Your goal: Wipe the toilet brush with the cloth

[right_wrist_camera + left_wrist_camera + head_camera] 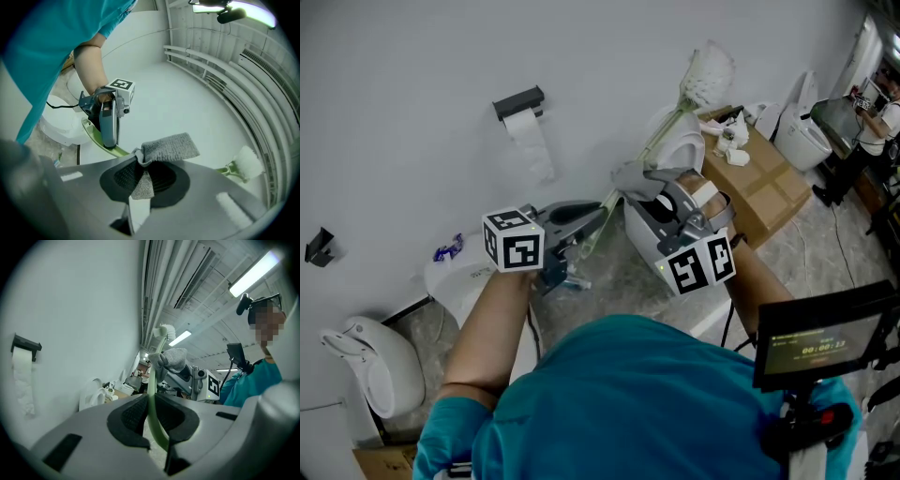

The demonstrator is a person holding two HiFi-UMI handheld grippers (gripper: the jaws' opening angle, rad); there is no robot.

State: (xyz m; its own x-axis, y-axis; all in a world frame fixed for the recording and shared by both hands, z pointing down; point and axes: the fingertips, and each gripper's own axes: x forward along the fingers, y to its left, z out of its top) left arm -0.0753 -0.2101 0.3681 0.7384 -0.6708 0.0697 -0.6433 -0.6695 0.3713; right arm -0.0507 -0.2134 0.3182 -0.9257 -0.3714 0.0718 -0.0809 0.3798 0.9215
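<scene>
The toilet brush has a pale green handle [652, 145] and a white bristle head [708, 75], and it slants up toward the wall. My left gripper [579, 227] is shut on the handle's lower end; in the left gripper view the handle [152, 416] runs between the dark pads. My right gripper [654, 192] is shut on a grey cloth [633, 176], which touches the handle just above the left gripper. In the right gripper view the cloth [166, 147] bunches out of the jaws, with the brush head [248, 161] to the right and the left gripper [108, 124] behind.
A toilet paper holder [518, 101] with hanging paper is on the white wall. Under the brush are a white toilet [686, 141] and a cardboard box [764, 183] with small items on it. Another white fixture [370, 361] sits at lower left. A small screen [825, 333] is at right.
</scene>
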